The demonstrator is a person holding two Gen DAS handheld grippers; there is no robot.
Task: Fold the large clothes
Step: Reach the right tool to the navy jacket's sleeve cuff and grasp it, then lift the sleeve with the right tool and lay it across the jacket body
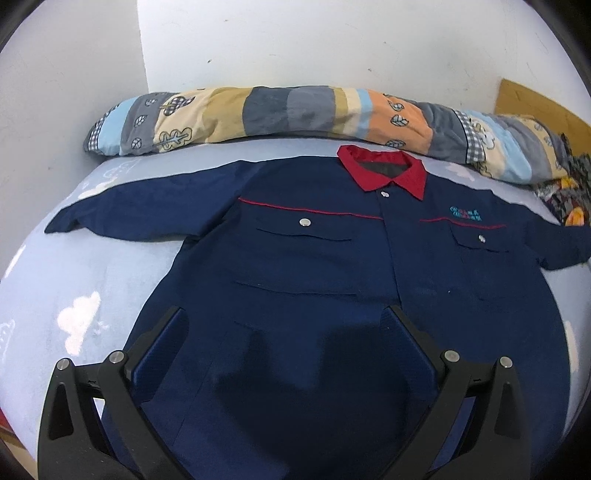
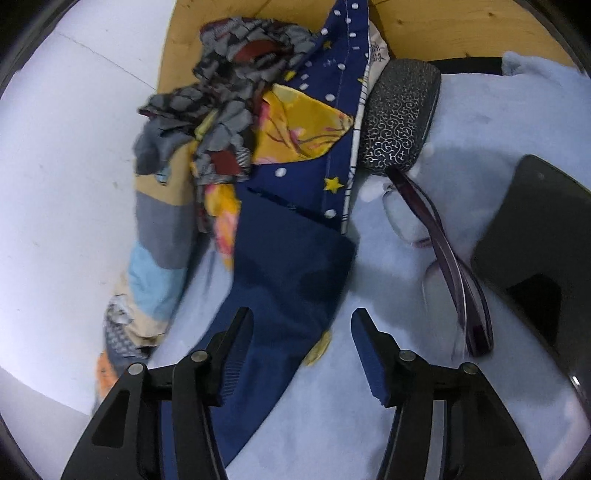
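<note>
A navy work shirt [image 1: 314,251] with a red collar [image 1: 384,170] lies flat, front up, on a pale blue bed sheet [image 1: 96,280], sleeves spread out. My left gripper [image 1: 284,314] is open above the shirt's lower front, holding nothing. In the right wrist view one navy sleeve [image 2: 291,273] runs up between the fingers of my right gripper [image 2: 301,321], which is open just above it. The sleeve's end lies near a pile of cloth.
A patchwork quilt roll [image 1: 295,110] lies along the wall behind the shirt. By the right sleeve are a heap of patterned cloth [image 2: 258,110], a glasses case [image 2: 399,118], purple glasses [image 2: 443,251] and a black phone [image 2: 539,236]. A wooden headboard [image 2: 443,22] stands behind.
</note>
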